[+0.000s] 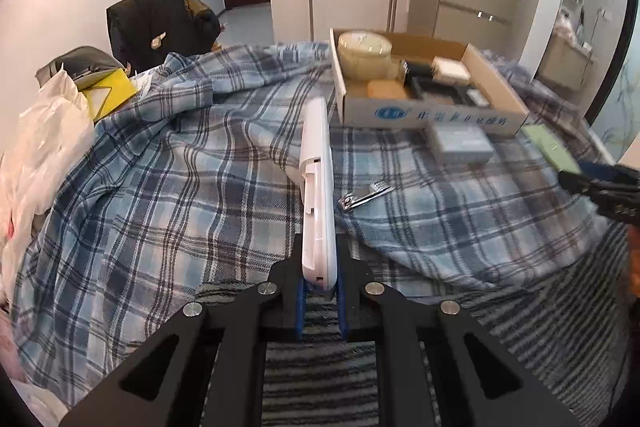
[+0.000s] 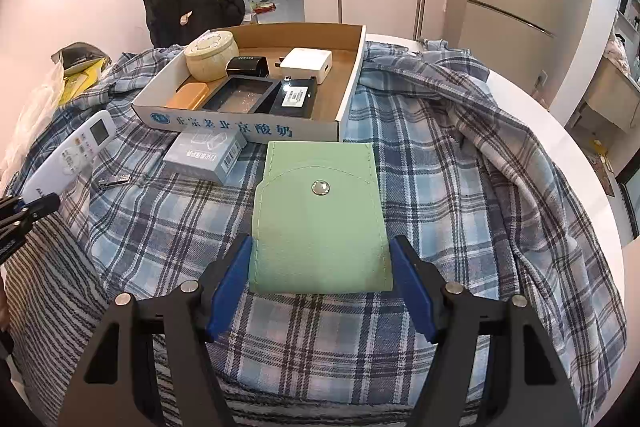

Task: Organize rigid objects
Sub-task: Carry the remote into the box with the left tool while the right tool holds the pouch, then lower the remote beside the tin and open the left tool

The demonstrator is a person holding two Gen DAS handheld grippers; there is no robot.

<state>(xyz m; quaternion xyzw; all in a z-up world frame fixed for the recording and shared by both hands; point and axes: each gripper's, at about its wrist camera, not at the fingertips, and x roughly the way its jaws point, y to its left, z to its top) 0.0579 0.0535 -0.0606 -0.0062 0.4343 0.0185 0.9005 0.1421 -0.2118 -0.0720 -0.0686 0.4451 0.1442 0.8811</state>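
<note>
My left gripper (image 1: pixel 320 247) is shut on the near end of a white remote control (image 1: pixel 316 179), held edge-up above the plaid cloth; the right wrist view shows the remote (image 2: pixel 72 151) and that gripper (image 2: pixel 24 211) at the far left. The right gripper (image 2: pixel 320 259) is shut on a green snap pouch (image 2: pixel 320 219), with a blue pad pressing each side edge. The left wrist view shows that pouch (image 1: pixel 552 147) and the right gripper (image 1: pixel 600 187) at the right edge. Beyond stands a shallow cardboard box (image 2: pixel 240 125) (image 1: pixel 432 115) holding a round tin, chargers and small cases.
A small grey carton (image 2: pixel 204 153) (image 1: pixel 460 143) lies against the cardboard box's front. A metal nail clipper (image 1: pixel 364 195) (image 2: pixel 116 181) lies on the plaid cloth (image 2: pixel 460 187). White plastic bags (image 1: pixel 44 147) pile at the left. The round table's white rim (image 2: pixel 560 147) shows at right.
</note>
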